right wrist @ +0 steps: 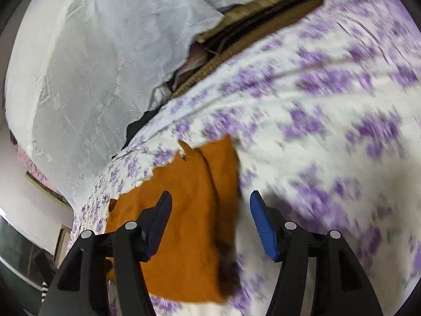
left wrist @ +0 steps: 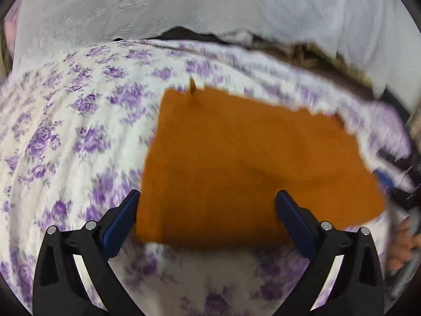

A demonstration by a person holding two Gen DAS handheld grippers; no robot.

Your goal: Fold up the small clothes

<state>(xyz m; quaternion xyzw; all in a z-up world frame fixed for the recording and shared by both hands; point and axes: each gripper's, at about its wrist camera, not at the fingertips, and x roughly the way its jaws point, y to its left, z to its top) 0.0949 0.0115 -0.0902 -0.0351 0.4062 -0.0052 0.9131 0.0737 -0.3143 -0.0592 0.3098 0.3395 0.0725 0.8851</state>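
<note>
Now the orange cloth point(left wrist: 252, 173) lies flat on the flowery bed point(left wrist: 65, 131), right under both claws. The left claw point(left wrist: 208, 197) hangs wide and empty over its near edge. The right claw point(right wrist: 210, 205) is spread too, gripping nothing, over the folded side.

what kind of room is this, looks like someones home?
Probably a bedroom in a home. The orange garment lies on a purple-flowered bedsheet, with white embroidered fabric, perhaps a curtain or cover, hanging behind it. That is household bedding, not a workbench.
</note>
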